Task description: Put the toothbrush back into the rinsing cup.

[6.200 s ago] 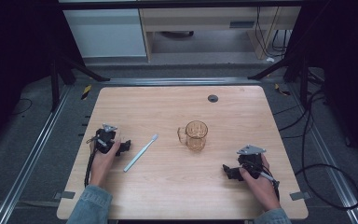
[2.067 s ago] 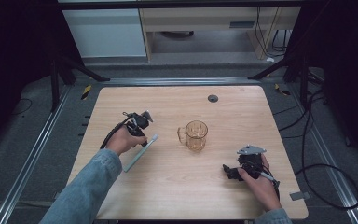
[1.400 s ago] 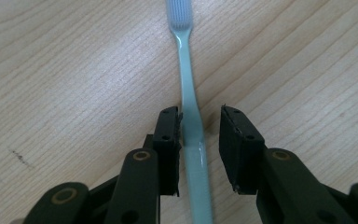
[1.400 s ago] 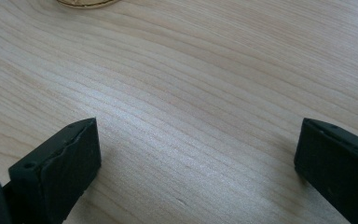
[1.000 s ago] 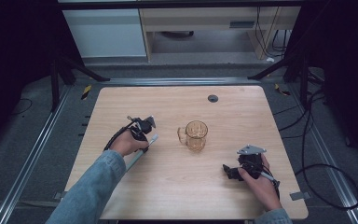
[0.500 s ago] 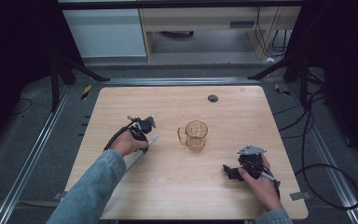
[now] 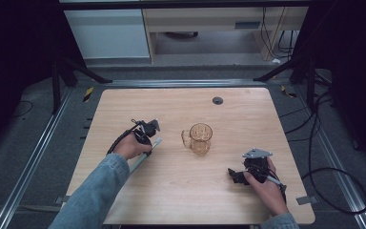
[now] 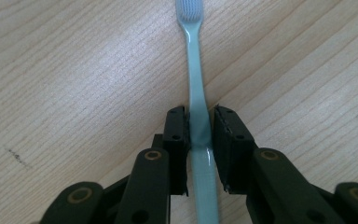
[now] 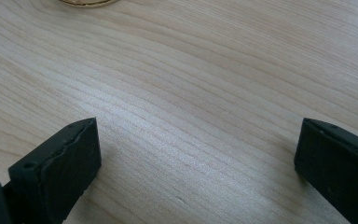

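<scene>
Your left gripper (image 8: pixel 199 122), forearm stretched far over the table (image 7: pixel 228 105), has just been closing; jaws now clamp the toothbrush (image 8: pixel 196 79) handle. Your right gripper (image 9: pixel 196 154) rests near-right, jaws wide.

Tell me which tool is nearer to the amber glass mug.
Left. The left tool, closing on the pale green toothbrush, sits beside the amber glass mug; the right tool rests farther, toward the table's near edge.

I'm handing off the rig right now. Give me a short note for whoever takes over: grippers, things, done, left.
Left gripper: jaws have just been closing on the toothbrush handle; brush flat on the table, bristles pointing away from the jaws.
Right gripper: open, idle on the table near the right front.
Mug: upright mid-table, nothing visible in it.
Done: brush gripped.
Left: lift it; probably into the mug.
</scene>
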